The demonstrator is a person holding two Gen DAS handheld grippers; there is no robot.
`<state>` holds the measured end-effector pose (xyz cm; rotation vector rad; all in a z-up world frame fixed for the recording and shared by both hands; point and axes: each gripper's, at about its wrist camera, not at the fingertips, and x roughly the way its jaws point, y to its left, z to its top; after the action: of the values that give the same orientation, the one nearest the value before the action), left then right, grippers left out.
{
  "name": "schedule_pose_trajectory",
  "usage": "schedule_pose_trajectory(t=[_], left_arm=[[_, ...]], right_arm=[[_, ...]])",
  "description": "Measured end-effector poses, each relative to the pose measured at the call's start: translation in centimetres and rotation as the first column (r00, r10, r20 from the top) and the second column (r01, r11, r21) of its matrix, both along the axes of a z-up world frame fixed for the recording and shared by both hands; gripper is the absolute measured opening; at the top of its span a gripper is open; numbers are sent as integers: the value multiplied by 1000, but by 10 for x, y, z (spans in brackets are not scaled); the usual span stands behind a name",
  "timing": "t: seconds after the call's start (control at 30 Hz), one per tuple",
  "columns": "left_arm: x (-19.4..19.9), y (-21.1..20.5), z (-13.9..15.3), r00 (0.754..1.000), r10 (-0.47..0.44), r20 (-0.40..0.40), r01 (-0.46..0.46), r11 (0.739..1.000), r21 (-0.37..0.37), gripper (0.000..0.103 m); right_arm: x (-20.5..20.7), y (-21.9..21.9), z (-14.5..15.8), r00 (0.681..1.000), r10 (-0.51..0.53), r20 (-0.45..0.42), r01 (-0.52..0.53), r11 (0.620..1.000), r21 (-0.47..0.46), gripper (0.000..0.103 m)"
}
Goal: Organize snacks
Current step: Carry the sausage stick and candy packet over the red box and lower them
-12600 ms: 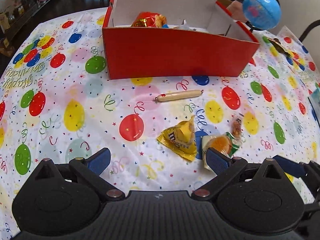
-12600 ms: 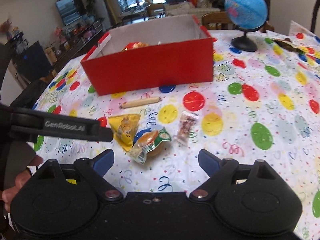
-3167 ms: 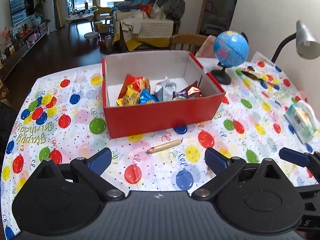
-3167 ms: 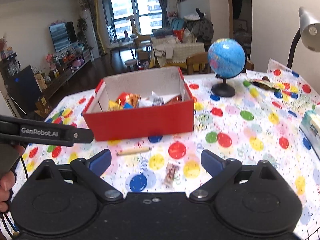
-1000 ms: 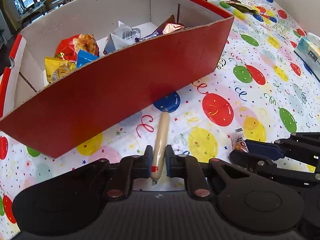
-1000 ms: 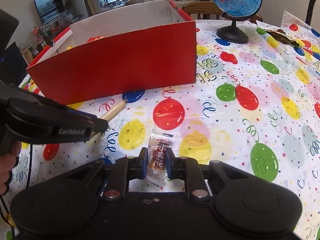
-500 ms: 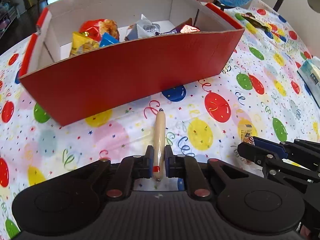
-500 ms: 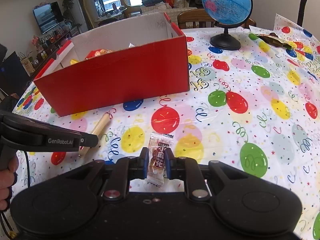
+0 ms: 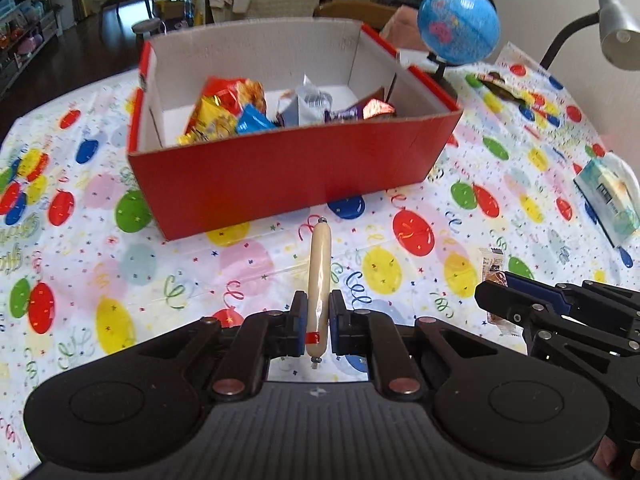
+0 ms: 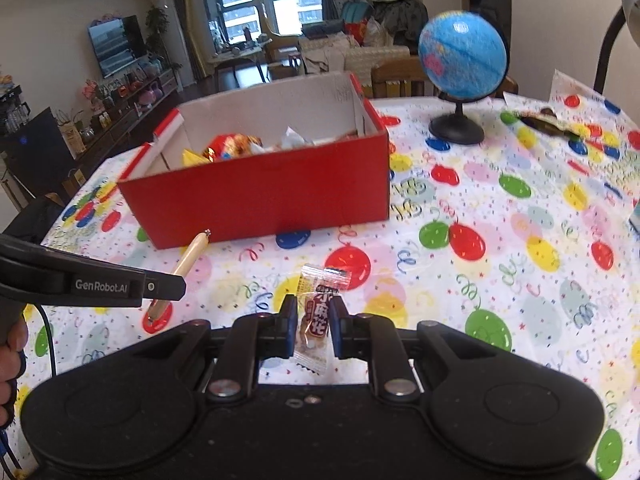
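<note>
A thin beige sausage stick [image 9: 318,280] is clamped near its lower, red-banded end between the pads of the left gripper [image 9: 318,326], whose jaws are drawn in tight against it. The stick juts forward past the fingertips, its free tip pointing toward the front wall of the red box [image 9: 288,172], and it is clear of the worktop [image 9: 120,280].

The right gripper [image 10: 314,326] is likewise closed down, pinching a small clear-wrapped candy [image 10: 318,312] with a dark red label. The wrapper's top edge fans out above the pads and its bottom edge hangs below them. In the left wrist view this gripper sits to the right of the sausage stick, with the candy's wrapper showing at its tip.

The red box stands beyond both grippers, open at the top, white inside, with a heap of snack packets [image 9: 240,112] in it: red, yellow, blue, silver and purple wrappers.

The worktop is covered with a balloon-print cloth. A blue globe [image 10: 462,56] on a black stand is behind the box to the right, and a tissue pack [image 9: 608,196] lies near the right edge.
</note>
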<state>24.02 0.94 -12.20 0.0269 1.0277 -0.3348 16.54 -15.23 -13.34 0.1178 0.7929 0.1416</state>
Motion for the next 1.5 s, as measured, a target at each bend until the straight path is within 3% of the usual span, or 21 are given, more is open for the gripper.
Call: schedule_pose_trajectory(t=[0.5, 0.9, 1.2, 1.5], left_arm=[[-29, 15, 66, 989, 71, 132, -65, 997, -47, 11], [-4, 14, 110, 968, 98, 231, -88, 995, -52, 11], [48, 9, 108, 967, 132, 220, -131, 991, -19, 11], [106, 3, 73, 977, 143, 156, -150, 988, 31, 11]], right_arm=[[-6, 11, 59, 991, 84, 101, -83, 996, -19, 15], [34, 17, 104, 972, 121, 200, -116, 992, -41, 15], [90, 17, 106, 972, 133, 194, -126, 991, -47, 15], [144, 14, 71, 983, 140, 119, -135, 990, -47, 15]])
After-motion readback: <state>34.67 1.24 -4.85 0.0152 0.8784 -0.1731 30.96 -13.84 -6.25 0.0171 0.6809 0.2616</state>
